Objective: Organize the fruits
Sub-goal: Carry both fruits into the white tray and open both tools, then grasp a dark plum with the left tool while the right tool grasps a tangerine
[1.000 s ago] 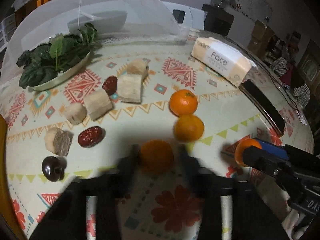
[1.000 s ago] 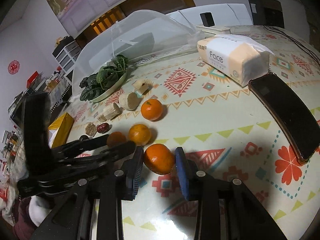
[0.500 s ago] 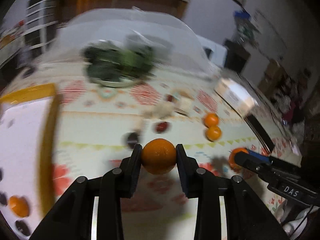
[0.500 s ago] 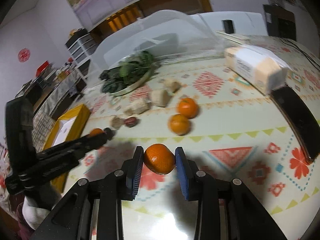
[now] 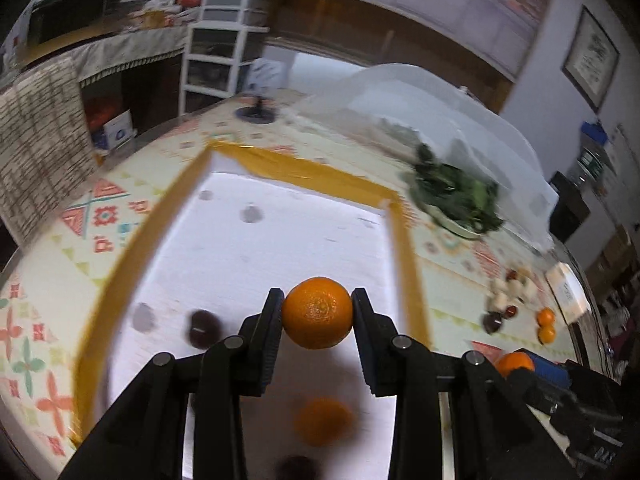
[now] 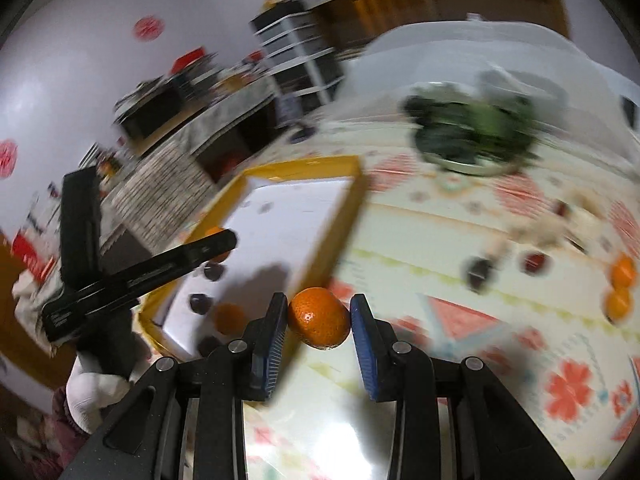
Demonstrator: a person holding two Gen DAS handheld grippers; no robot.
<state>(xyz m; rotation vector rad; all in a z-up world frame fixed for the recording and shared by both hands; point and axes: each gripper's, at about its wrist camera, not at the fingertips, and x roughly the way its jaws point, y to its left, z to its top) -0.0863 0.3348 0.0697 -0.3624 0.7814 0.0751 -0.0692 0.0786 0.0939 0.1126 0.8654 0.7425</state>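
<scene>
My left gripper [image 5: 318, 312] is shut on an orange [image 5: 317, 312] and holds it above the yellow-rimmed white tray [image 5: 288, 168]. The tray holds another orange [image 5: 322, 420] and dark fruits [image 5: 204, 326]. My right gripper [image 6: 319, 322] is shut on a second orange [image 6: 319, 323], over the patterned tablecloth just right of the tray [image 6: 344, 216]. Two more oranges [image 6: 620, 284] and a dark fruit [image 6: 478, 272] lie on the cloth to the right.
A plate of green leaves [image 5: 456, 196] sits under a clear food cover [image 5: 440, 104] at the back. Pale root chunks and red dates [image 5: 508, 300] lie right of the tray. A tissue pack [image 5: 566, 292] is at the far right.
Both grippers have swung left with their oranges. The left one has gone from the cloth to above the tray; the right one has come up to the tray's right edge.
</scene>
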